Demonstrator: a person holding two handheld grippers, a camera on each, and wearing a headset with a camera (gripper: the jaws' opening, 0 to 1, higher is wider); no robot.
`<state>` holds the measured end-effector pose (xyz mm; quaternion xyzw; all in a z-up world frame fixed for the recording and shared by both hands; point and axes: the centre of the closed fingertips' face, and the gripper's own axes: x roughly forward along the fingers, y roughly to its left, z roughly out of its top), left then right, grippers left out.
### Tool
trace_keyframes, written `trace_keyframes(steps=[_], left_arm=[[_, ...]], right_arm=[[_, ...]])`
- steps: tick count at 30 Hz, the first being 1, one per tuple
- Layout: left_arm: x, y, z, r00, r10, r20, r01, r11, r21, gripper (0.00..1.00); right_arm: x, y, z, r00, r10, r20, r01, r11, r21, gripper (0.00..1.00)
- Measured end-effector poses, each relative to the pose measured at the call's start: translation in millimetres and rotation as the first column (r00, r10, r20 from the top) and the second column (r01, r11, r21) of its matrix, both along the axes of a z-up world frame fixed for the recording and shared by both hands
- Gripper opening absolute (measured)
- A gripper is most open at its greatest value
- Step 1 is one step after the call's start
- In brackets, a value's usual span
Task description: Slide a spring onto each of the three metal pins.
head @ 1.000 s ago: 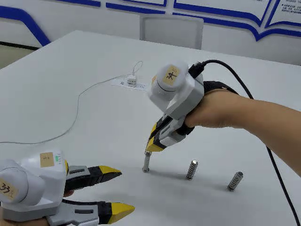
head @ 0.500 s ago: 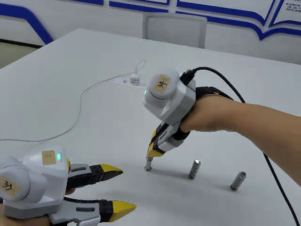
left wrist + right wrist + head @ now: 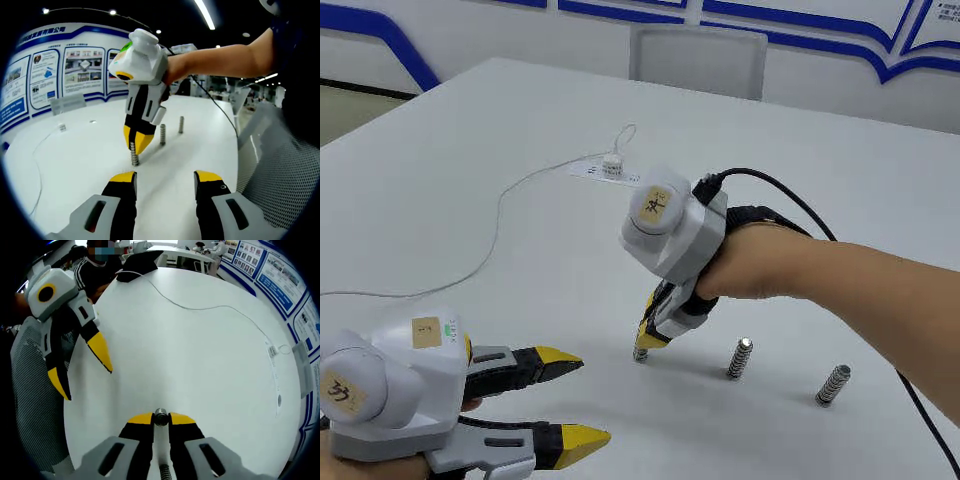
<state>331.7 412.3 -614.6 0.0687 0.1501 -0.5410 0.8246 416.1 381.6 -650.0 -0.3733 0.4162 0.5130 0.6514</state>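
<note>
Right tongs (image 3: 649,340) point steeply down, tips pinched almost shut on spring (image 3: 134,157) over left pin (image 3: 160,416), which stands on counter (image 3: 470,200). Grip from above likely keeps coil in line with shaft. Middle pin (image 3: 741,357) and right pin (image 3: 833,384), well apart, already wear springs. Left tongs (image 3: 592,398) gape wide, empty, held low and aside, clear of work.

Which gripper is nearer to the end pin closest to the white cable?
Right. The right gripper is closed around that pin; the left gripper hangs open, apart from it.
</note>
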Motion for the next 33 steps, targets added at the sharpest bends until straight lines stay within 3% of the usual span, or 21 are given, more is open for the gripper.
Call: trace_keyframes(steps=[17, 33], left_arm=[[0.3, -0.3, 0.7, 1.0, 0.003, 0.0, -0.003, 1.0, -0.003, 0.47], [0.6, -3.8, 3.3, 1.0, -0.002, 0.006, 0.002, 1.0, -0.007, 0.49]], right_arm=[[0.0, -3.6, -3.9, 1.0, -0.016, 0.009, 0.016, 1.0, 0.014, 0.17], [-2.2, -20.8, 13.4, 0.997, -0.08, 0.023, 0.078, 0.993, 0.084, 0.24]])
